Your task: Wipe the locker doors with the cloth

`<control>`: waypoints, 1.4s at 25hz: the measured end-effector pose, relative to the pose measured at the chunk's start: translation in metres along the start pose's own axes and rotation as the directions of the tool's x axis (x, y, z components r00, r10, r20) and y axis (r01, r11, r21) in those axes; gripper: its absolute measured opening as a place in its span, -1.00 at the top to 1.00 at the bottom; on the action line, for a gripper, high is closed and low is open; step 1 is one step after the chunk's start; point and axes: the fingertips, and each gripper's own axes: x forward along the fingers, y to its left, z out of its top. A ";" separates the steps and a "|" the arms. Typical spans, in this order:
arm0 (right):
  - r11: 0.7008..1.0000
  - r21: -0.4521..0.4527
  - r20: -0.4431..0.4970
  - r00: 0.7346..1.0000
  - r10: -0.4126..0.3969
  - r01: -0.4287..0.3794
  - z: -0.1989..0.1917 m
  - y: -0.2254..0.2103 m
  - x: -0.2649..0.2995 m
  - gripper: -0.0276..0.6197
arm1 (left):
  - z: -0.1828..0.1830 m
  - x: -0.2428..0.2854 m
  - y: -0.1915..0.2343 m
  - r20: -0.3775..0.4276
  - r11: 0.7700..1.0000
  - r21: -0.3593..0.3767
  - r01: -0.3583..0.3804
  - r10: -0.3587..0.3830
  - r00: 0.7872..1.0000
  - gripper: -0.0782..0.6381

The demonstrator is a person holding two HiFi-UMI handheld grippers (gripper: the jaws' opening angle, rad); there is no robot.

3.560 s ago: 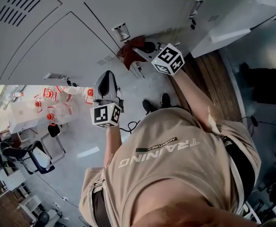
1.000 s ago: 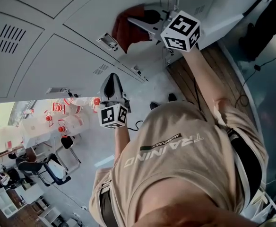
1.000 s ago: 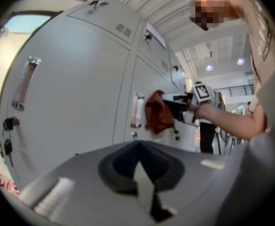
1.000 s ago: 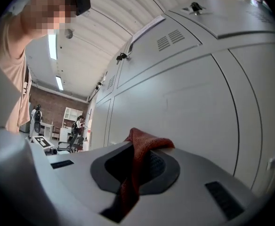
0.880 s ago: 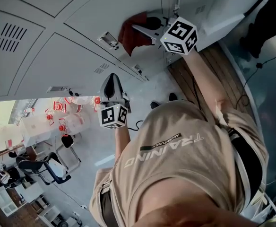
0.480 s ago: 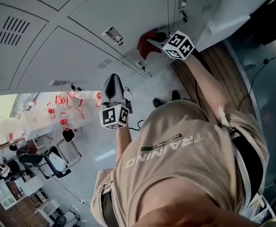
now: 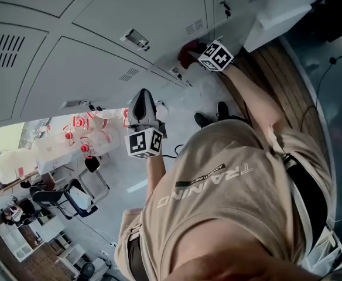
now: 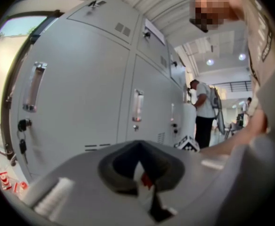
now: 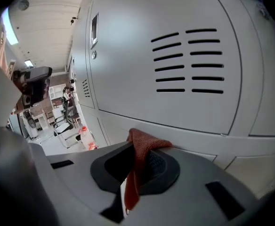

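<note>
A dark red cloth [image 7: 187,52] is pinched in my right gripper [image 7: 195,51], which presses it against the low part of a grey locker door [image 7: 159,13] near the floor. In the right gripper view the cloth [image 9: 138,157] sticks up between the shut jaws of the right gripper [image 9: 140,144] and touches the door's lower edge, just under the door's vent slots [image 9: 187,61]. My left gripper [image 7: 142,98] hangs away from the lockers, shut and holding nothing. In its own view the left gripper [image 8: 138,149] points at a row of locker doors [image 8: 88,98].
An open locker door [image 7: 279,16] juts out to the right of the cloth, above a wooden floor strip [image 7: 276,69]. Clear bottles with red caps [image 7: 89,136] and an office chair [image 7: 60,195] stand at the left. A person [image 8: 204,112] stands beyond the lockers.
My right gripper has carried the cloth down the locker door, from the upper panel to the bottom near the floor. The left gripper has stayed in place, shut.
</note>
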 end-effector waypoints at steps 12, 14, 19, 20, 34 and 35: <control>0.955 -0.294 0.319 0.945 0.076 0.022 0.142 0.054 -0.145 0.82 | 0.011 0.035 -0.026 0.036 0.992 0.005 0.128 -0.128 0.991 0.77; 0.936 -0.347 0.370 0.925 0.085 0.053 0.171 0.061 -0.173 0.82 | 0.015 0.043 -0.032 0.041 0.988 0.013 0.153 -0.154 0.987 0.77; 0.927 -0.359 0.457 0.886 0.077 0.105 0.230 0.058 -0.221 0.82 | 0.027 0.065 -0.043 0.054 0.979 0.035 0.202 -0.203 0.978 0.77; 0.927 -0.357 0.466 0.882 0.066 0.119 0.240 0.053 -0.227 0.82 | 0.028 0.070 -0.045 0.055 0.977 0.039 0.209 -0.211 0.976 0.77; 0.924 -0.371 0.611 0.774 0.166 0.094 0.382 -0.001 -0.291 0.82 | 0.051 0.119 -0.059 0.087 0.972 0.058 0.229 -0.234 0.968 0.77; 0.925 -0.371 0.604 0.776 0.179 0.076 0.383 -0.004 -0.289 0.82 | 0.052 0.121 -0.058 0.088 0.973 0.057 0.223 -0.227 0.970 0.77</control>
